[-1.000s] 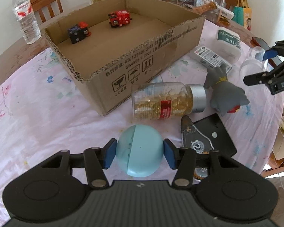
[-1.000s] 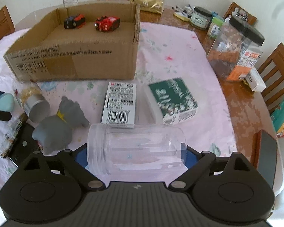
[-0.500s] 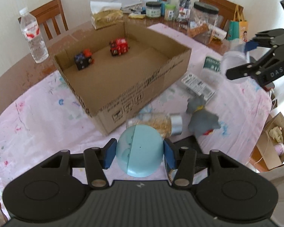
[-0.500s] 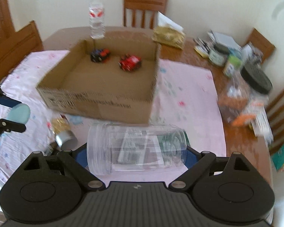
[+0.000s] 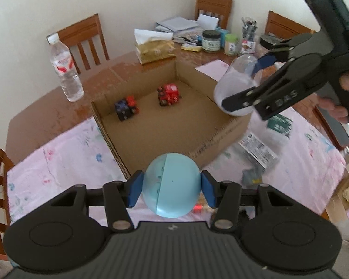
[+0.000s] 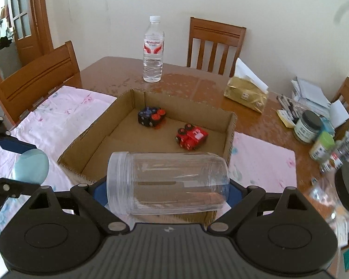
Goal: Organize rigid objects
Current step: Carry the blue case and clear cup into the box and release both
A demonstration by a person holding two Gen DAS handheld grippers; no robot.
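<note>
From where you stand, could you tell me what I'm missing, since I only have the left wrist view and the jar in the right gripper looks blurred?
Observer: The right gripper holds the clear jar lying sideways, pads on its two ends, and the jar is empty with no lid.
Operator: Thank you. Is anything behind the water bottle?
Observer: The right wrist view shows the water bottle standing on bare wood before a plain wall, with a wooden door off to the left.
Operator: And the toys in the box?
Observer: In the cardboard box, the red toy shows a white patch on top that your view lacks.
</note>
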